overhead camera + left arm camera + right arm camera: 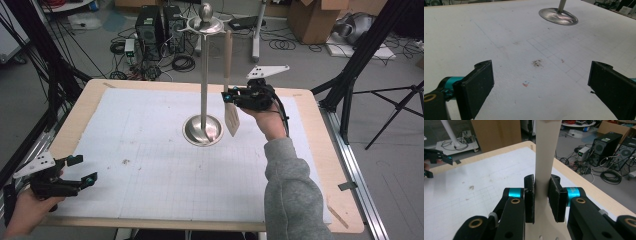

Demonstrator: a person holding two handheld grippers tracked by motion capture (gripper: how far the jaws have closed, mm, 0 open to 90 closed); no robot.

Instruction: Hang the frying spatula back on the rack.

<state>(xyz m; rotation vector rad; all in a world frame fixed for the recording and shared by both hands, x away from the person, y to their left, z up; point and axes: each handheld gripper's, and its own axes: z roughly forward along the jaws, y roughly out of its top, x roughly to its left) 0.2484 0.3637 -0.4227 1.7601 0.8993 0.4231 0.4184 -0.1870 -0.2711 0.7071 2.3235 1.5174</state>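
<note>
Our right gripper (231, 96) is clamped on the spatula (228, 55) handle, held upright at 3 o'clock of the stand (204, 75), likely for its top hooks. Left gripper (82, 172) rests at 7 o'clock, jaws apart, out of the way.

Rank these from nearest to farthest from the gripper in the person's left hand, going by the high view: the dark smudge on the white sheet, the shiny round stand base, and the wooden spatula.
From the left gripper:
1. Dark smudge, just right of it on the white sheet.
2. Stand base, mid-table, farther right and back.
3. Wooden spatula, beyond the stand, clamped in the right gripper.
</note>
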